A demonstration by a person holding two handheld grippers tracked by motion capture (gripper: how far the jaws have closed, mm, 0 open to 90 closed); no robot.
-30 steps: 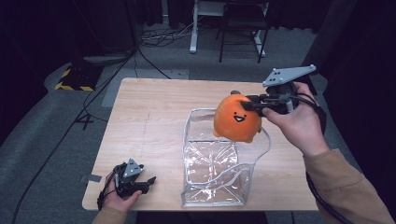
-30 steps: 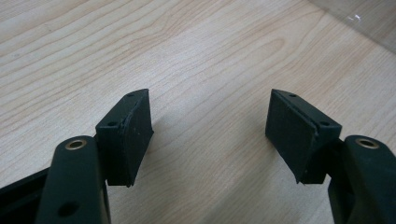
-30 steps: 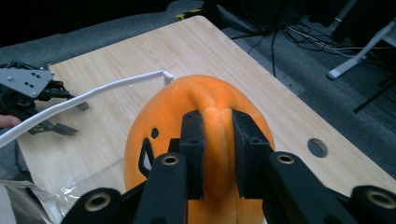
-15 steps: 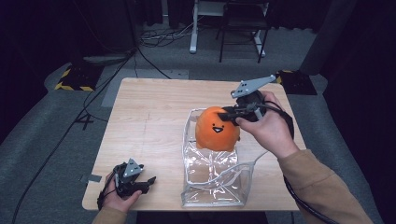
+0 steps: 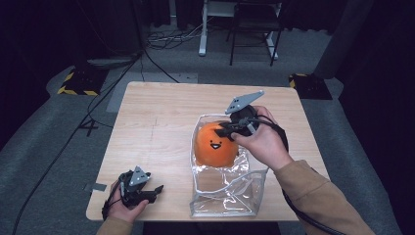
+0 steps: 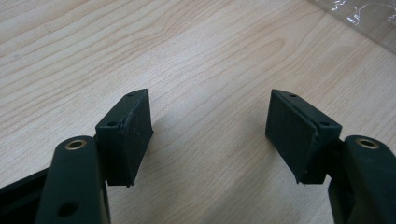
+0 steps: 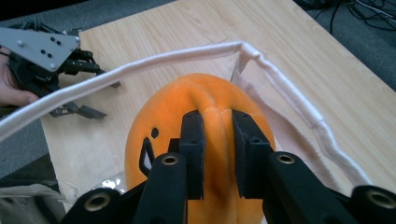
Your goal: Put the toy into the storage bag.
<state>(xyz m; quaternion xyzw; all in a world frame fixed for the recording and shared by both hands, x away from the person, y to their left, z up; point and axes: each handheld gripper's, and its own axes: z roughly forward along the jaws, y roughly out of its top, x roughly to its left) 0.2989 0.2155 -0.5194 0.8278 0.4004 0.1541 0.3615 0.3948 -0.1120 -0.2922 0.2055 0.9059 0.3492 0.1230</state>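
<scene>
An orange plush ball with a black smiling face [image 5: 214, 144] hangs in the mouth of a clear plastic bag [image 5: 230, 193] with a white zip rim [image 7: 280, 79]. My right gripper [image 5: 226, 130] is shut on a pinched fold of the plush [image 7: 217, 135], jaws pressed into the fabric from both sides. The plush sits partly below the bag's rim. My left gripper [image 5: 152, 188] rests low over the wooden table [image 5: 156, 127] near its front left corner, open with nothing between its pads [image 6: 133, 130]. A corner of the bag [image 6: 369, 18] lies beyond it.
The table edge is close in front of the left hand. Cables run over the grey floor at left, and a yellow-black striped block [image 5: 78, 81] lies there. A white-legged desk and dark chair [image 5: 252, 29] stand behind the table.
The right gripper has carried the plush from above the bag's far right edge leftward and down into the bag's opening. The left gripper has stayed put, open.
</scene>
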